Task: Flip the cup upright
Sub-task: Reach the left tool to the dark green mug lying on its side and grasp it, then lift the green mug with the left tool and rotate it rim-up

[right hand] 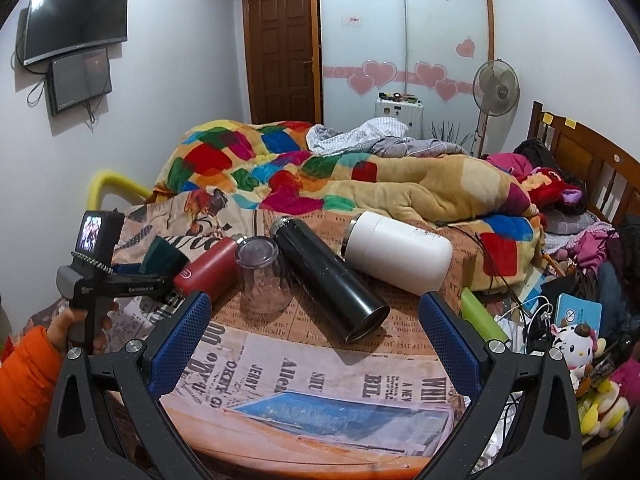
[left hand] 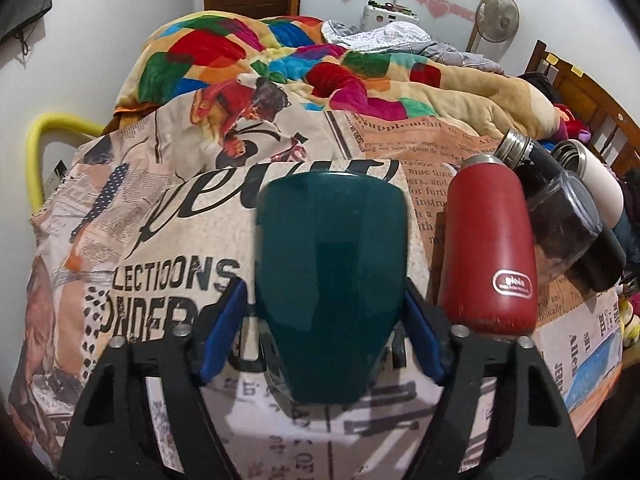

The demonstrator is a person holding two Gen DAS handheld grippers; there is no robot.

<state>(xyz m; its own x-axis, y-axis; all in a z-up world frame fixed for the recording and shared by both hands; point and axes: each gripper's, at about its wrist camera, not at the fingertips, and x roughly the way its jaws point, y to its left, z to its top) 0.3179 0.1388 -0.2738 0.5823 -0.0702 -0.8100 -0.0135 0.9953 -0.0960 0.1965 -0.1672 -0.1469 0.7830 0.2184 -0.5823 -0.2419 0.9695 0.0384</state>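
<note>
A dark green cup [left hand: 330, 276] sits between the blue pads of my left gripper [left hand: 326, 328], which is shut on its narrow end; the wide end points away from the camera, above the newspaper-print cloth [left hand: 168, 240]. In the right wrist view the green cup [right hand: 164, 260] shows at the far left, held by the left gripper's handle. My right gripper [right hand: 314, 336] is open and empty, low over the cloth [right hand: 320, 376], with a black flask [right hand: 330, 278] lying just beyond its fingertips.
A red bottle [left hand: 490, 248] lies right of the green cup, with a clear glass [left hand: 566, 216], a black flask [left hand: 532, 164] and a white flask [left hand: 596, 176] beyond. In the right view: red bottle [right hand: 208, 266], upside-down clear glass [right hand: 262, 276], white flask [right hand: 400, 256]. A colourful blanket [right hand: 280, 168] lies behind, toys at right.
</note>
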